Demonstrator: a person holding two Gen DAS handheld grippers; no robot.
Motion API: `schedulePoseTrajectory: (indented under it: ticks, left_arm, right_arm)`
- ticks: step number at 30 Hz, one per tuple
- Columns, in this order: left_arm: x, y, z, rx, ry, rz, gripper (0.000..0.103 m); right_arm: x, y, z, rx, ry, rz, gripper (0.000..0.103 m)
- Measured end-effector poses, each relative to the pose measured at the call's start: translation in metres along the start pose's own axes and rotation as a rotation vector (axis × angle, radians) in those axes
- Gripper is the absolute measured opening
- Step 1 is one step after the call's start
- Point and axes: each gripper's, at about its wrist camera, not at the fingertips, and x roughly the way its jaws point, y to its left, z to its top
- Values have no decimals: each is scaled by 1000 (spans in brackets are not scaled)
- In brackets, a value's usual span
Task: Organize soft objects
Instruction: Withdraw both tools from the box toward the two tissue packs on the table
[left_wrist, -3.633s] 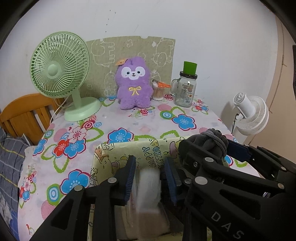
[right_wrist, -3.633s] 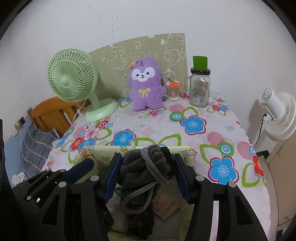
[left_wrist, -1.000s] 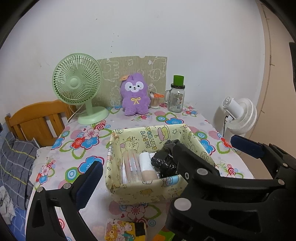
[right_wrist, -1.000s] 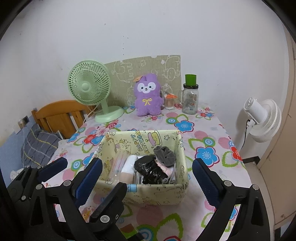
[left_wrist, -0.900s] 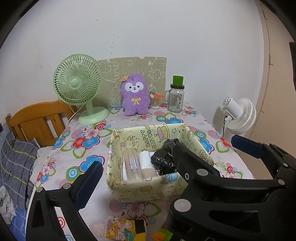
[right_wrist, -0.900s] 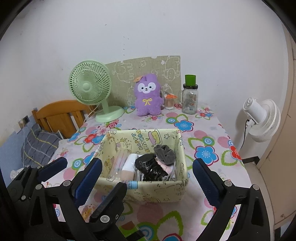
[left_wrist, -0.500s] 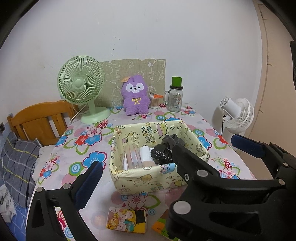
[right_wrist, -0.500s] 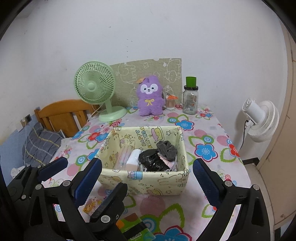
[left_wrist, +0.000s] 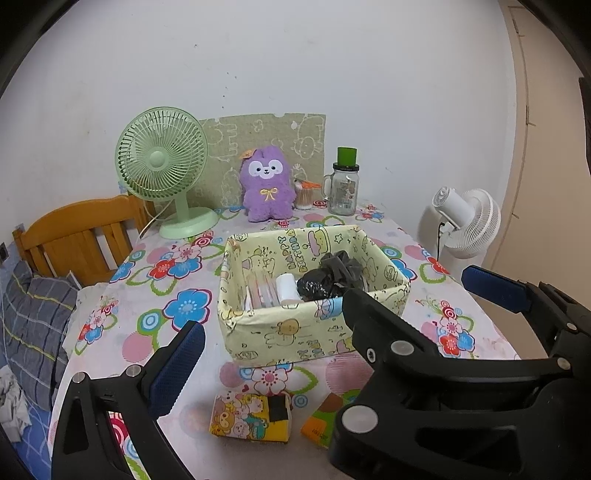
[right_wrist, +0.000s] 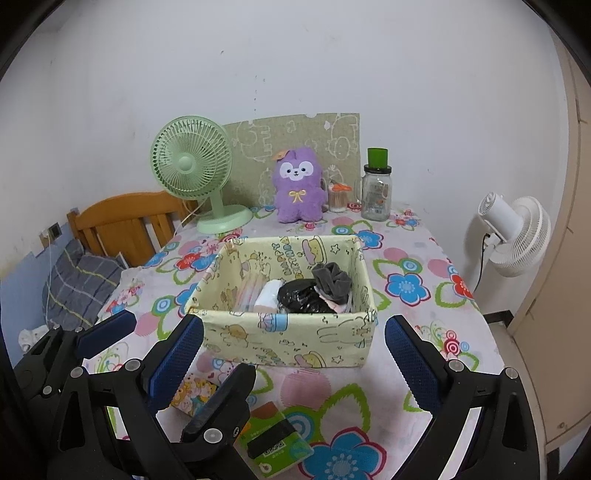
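A table covered with a flowered cloth (right_wrist: 413, 258) stood against a white wall, seen from two cameras mounted on hand-held tongs.

At the far left, a wooden chair back (right_wrist: 122, 221) rose beside the table, with a grey checked fabric (right_wrist: 77, 288) bunched below it. On the table's back edge, a pale green desk fan (right_wrist: 192, 166) stood upright. To its right sat a purple plush toy (right_wrist: 297, 186), leaning against a green patterned board (right_wrist: 295, 136) propped on the wall. Next came a small cup of cotton swabs (right_wrist: 338, 197), then a glass jar with a green lid (right_wrist: 376, 186).

In the middle of the table sat a yellow cartoon-print fabric box (right_wrist: 288, 332). Inside it, left to right, lay clear pink-tinted items, a white roll (right_wrist: 267, 295), a crumpled black bag (right_wrist: 303, 295) and a grey knitted item (right_wrist: 332, 278), the last resting toward the box's right wall.

Near the front edge lay a colourful cartoon packet (left_wrist: 251, 417) and, to its right, a green and orange packet (right_wrist: 275, 439).

The left gripper (left_wrist: 332, 314) hovered in front of the box, its blue-padded fingers spread wide and holding nothing. The right gripper (right_wrist: 293, 350) was likewise spread wide and empty, framing the box's front wall.

Off the table's right side stood a white floor fan (right_wrist: 513, 236).
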Motion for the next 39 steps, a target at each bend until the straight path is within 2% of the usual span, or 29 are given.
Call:
schedulePoseTrajectory:
  ticks: [14, 39]
  left_arm:
    - [0, 2, -21, 14, 16, -16, 103]
    - [31, 17, -63, 27, 122, -37, 103]
  right_arm:
    - [0, 6, -27, -1, 10, 10, 100]
    - [34, 12, -66, -20, 103, 35, 100]
